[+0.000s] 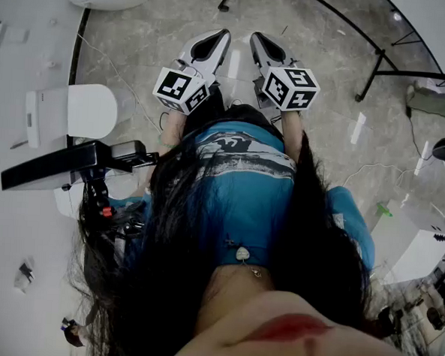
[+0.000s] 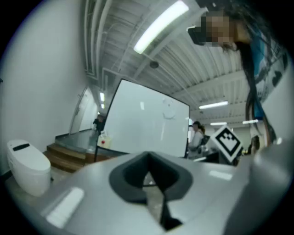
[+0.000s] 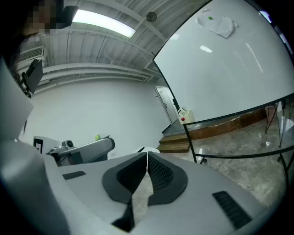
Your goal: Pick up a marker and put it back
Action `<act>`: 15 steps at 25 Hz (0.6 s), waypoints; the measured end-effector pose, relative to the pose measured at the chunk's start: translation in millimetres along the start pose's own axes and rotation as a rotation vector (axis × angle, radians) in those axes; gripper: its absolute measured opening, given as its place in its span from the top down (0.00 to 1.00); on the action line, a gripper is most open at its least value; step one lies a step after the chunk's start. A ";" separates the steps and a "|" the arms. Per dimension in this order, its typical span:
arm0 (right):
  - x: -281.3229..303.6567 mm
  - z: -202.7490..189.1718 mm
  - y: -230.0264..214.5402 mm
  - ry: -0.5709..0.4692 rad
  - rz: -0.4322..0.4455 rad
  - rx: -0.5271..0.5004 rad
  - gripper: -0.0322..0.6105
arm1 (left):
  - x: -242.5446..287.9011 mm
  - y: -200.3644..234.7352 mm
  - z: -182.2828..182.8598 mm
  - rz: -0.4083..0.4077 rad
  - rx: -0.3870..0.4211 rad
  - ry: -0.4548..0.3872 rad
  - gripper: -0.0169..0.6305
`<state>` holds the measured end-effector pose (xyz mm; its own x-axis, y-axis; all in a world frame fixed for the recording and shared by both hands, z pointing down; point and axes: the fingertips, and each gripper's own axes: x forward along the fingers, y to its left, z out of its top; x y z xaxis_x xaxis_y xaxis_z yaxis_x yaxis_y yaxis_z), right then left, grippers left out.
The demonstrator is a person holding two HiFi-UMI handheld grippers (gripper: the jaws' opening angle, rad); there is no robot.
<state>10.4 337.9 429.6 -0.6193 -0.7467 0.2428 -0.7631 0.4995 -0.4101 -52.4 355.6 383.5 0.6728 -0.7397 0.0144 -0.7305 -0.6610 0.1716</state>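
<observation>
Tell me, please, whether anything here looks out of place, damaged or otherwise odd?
Nothing looks spilled or damaged. The one oddity: no marker shows in any view. The left gripper and right gripper are both shut on nothing, held side by side above the stone floor; the whiteboard stands upright beyond them.

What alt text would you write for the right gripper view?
The right gripper has its jaws shut, with nothing between them. Beyond it stand a large whiteboard on a black frame, wooden steps and a grey stone floor.
</observation>
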 end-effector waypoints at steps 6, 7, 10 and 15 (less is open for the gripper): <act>7.5 4.0 -5.0 0.017 -0.003 0.008 0.92 | 4.7 8.0 4.9 0.006 -0.002 -0.004 0.97; 11.5 3.9 -5.8 0.024 -0.004 0.008 0.92 | 6.5 13.6 4.6 0.011 -0.009 -0.005 0.97; 25.7 6.8 -15.2 0.036 -0.015 0.016 0.92 | 18.5 29.0 2.8 0.010 -0.022 0.001 0.97; 57.5 20.6 -34.5 0.026 -0.049 0.019 0.92 | 47.3 59.1 1.5 -0.029 -0.031 0.008 0.97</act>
<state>4.9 268.7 439.6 -0.5861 -0.7582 0.2858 -0.7891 0.4539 -0.4139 -63.9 281.4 392.8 0.6943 -0.7195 0.0171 -0.7071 -0.6775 0.2024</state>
